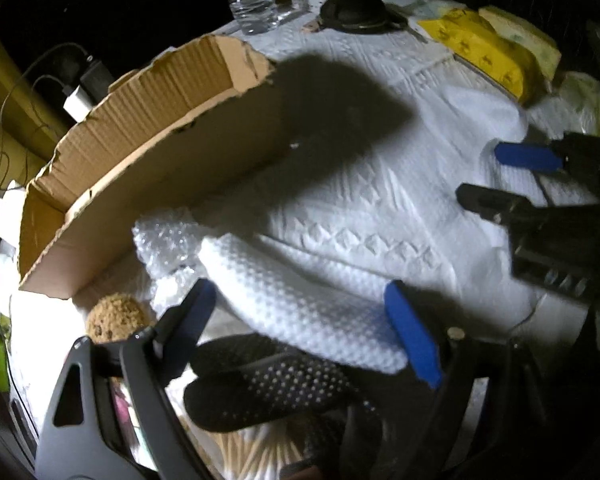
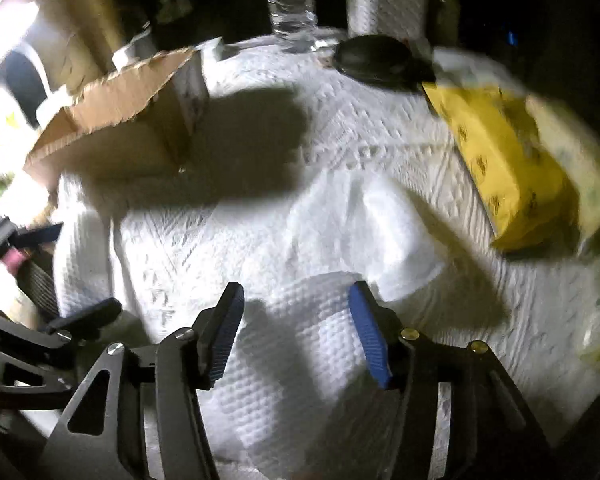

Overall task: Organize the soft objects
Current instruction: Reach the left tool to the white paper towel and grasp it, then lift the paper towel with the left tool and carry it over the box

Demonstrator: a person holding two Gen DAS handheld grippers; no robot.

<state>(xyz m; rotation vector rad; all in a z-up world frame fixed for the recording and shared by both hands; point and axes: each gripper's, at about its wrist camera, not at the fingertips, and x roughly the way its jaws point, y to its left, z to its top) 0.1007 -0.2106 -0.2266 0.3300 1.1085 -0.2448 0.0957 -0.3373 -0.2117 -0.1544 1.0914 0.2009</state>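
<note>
A white waffle-textured soft sheet (image 1: 300, 304) lies on the table's white cloth. My left gripper (image 1: 300, 308) is open, one finger on each side of the sheet, pads not pressing it. Beside it lie bubble wrap (image 1: 164, 248), a black dotted sock-like piece (image 1: 260, 380) and a brown sponge-like lump (image 1: 114, 316). My right gripper (image 2: 296, 312) is open over a white waffle-textured sheet (image 2: 292, 368), nothing gripped. Each gripper shows in the other's view, the right gripper (image 1: 496, 176) at the right edge and the left gripper (image 2: 66, 272) at the left edge.
An open torn cardboard box (image 1: 140, 128) stands at the left. At the back are a water bottle (image 2: 292, 8), a dark rounded object (image 2: 376, 58) and a white perforated container (image 2: 388, 8). A yellow packet (image 2: 508, 168) lies at the right. Cables and chargers (image 1: 76, 100) hang behind the box.
</note>
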